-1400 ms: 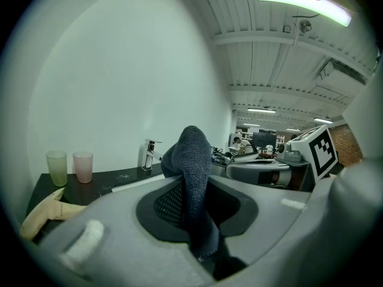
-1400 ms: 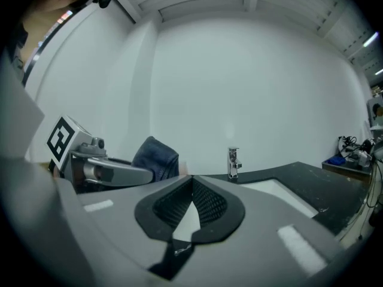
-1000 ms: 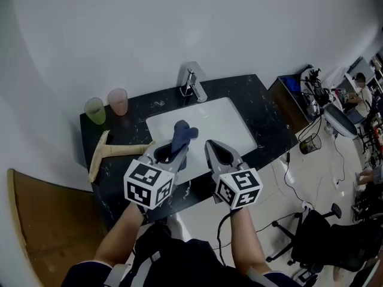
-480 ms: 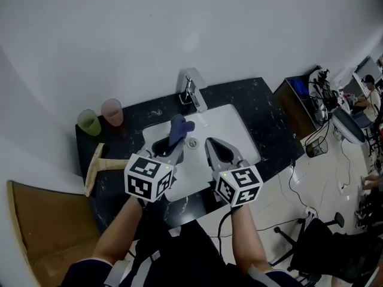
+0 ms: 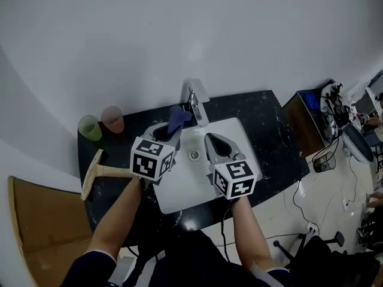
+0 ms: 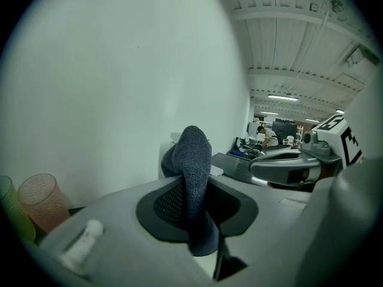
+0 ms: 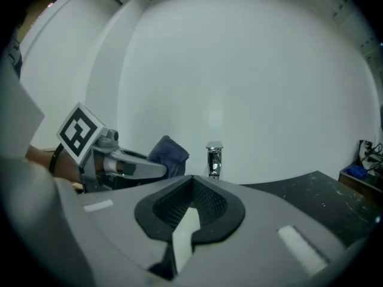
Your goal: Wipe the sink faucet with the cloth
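Cloth (image 5: 178,118) now up beside the faucet (image 5: 195,103) — tight in left fingers (image 6: 108,220) — right fingers (image 7: 257,232) together, empty, over sink (image 5: 179,187)

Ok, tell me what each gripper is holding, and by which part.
Left gripper: shut on the blue cloth, pinched mid-length, a bunch past the jaws, a tail below. Right gripper: shut, holding nothing.

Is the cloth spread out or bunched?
Bunched: the cloth stands as a narrow wad, pinched in the left gripper.
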Motion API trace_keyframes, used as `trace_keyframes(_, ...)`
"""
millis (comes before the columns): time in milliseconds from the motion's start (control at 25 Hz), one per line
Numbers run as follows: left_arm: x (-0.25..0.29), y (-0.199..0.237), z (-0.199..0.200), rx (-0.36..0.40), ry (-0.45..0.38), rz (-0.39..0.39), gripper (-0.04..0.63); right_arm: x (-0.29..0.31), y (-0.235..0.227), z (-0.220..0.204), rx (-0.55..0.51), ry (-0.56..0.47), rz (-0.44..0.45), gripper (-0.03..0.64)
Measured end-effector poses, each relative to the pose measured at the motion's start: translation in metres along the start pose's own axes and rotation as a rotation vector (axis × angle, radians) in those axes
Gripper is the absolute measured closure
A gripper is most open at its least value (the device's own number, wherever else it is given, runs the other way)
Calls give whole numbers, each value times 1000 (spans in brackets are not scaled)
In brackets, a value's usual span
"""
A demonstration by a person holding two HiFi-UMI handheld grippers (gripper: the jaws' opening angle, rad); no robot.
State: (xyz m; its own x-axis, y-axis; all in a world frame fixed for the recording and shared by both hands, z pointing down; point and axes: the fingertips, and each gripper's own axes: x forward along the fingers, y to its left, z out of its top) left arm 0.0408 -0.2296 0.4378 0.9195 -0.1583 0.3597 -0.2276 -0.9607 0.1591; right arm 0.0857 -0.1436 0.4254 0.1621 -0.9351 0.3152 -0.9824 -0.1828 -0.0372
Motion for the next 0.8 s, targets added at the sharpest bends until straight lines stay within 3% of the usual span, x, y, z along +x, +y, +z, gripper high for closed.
trace_keyframes(400, 96, 62, -13, -115, 35, 92, 523, 13, -18, -4, -15, 25, 0, 611)
trace_keyframes(800, 125, 74, -31, -149, 80, 114, 523, 14, -27, -7, 6, 21, -14, 611)
